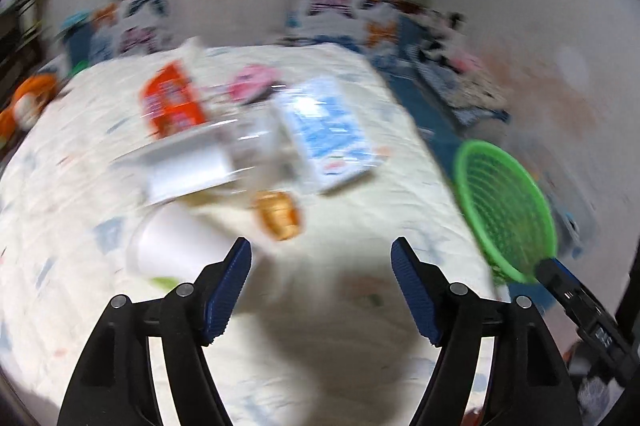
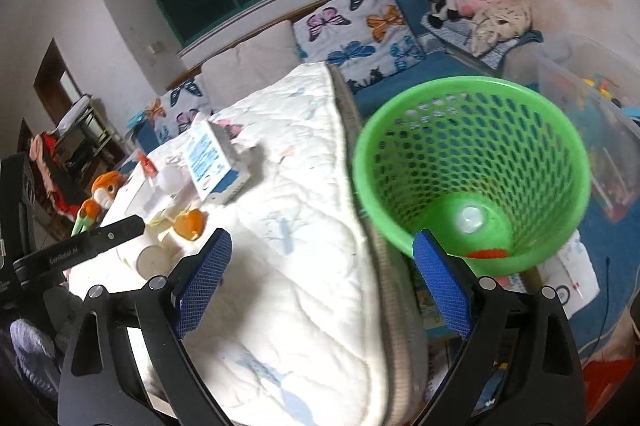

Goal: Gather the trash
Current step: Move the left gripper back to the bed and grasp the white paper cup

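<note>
The left hand-held gripper (image 1: 321, 258) hangs over the white quilt (image 1: 360, 209) on the bed, its blue pads apart with nothing between them. The left wrist view is smeared by blur, but the trash shows in a loose heap across the middle of the frame: a white cup (image 1: 172, 250) on its side just beyond the left pad, an orange wrapper (image 1: 278, 214) beside it, a white tray (image 1: 188, 165) above, a blue and white box (image 1: 328, 133) to the right of centre, and a red carton (image 1: 170, 101) toward the upper left. At the right edge of that frame the green basket (image 1: 504, 209) stands tilted by the bed.

The right hand-held gripper (image 2: 322, 246) is also spread wide and empty. In the right wrist view the green basket (image 2: 472, 161) fills the right half of the frame just past the right pad, beside the quilt's edge; a pale round thing and something orange lie at its bottom, too small to name. The heap sits at the middle left, with the blue and white box (image 2: 212, 161) propped up
</note>
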Motion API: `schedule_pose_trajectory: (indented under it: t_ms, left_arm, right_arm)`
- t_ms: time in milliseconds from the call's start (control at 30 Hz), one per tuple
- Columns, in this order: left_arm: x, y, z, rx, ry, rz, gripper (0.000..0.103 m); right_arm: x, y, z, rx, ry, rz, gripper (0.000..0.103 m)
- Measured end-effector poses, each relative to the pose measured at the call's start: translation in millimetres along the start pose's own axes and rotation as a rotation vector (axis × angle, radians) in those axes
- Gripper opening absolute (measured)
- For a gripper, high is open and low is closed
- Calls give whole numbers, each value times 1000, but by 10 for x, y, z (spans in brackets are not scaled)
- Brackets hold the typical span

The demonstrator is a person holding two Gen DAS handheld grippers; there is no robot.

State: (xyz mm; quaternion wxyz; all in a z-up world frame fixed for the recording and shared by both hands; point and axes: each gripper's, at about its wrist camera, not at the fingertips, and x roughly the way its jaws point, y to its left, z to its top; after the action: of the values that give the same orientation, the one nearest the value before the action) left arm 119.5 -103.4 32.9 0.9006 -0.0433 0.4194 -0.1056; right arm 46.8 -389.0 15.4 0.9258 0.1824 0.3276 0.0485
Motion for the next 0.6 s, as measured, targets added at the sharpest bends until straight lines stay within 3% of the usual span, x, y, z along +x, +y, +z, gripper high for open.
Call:
schedule_pose_trajectory:
  t_ms: [267,367,600]
  left_arm:
    - [65,607,-25,-279,35,106,74]
    - [151,783,-53,-379,58,109,75]
    - [341,1005,-24,-507,86,111,77]
  right_arm:
    - [125,142,-44,-20,27,33,92]
    - [154,167,-58,-25,35,41,92]
    - [274,290,-123,-43,70,68,92]
